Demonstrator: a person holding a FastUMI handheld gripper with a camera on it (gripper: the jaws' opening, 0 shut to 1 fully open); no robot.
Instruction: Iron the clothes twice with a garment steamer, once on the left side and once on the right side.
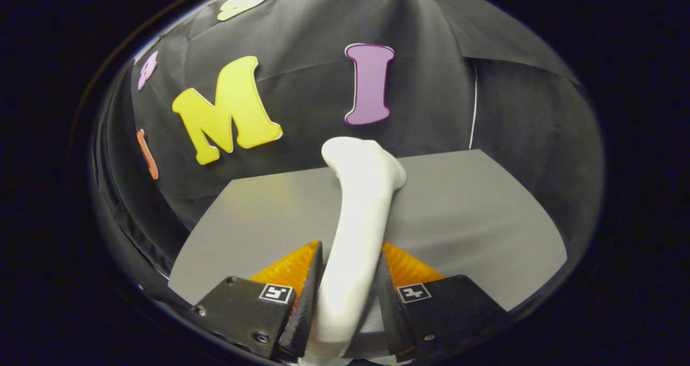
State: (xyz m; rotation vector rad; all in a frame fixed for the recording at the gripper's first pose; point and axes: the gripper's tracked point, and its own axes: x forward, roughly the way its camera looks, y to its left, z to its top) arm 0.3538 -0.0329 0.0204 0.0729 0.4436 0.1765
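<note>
Holding the steamer (358,215) tight, my gripper (345,296) has one finger pressed on each side of its white handle, so it is pinched between them and cannot slip. The handle runs up from between my fingers and bends a little at the top, where the fat head sits, out past my fingertips. I think the head points away from me, toward the far black wall (431,85), but I cannot see its flat face, and I see no steam coming out. Under the steamer is a grey table (474,215). It reaches from near my fingers out to the wall, and its top looks bare on the left and on the right. I cannot see any clothes from where I am, so I cannot tell if they have been steamed at all. My guess is that picking up the steamer is the part that is done. The two passes, one down the left side and one down the right side, look like they are not yet done, because nothing I see shows cloth under the head. I would need to find the clothes first and bring the head close to them.
</note>
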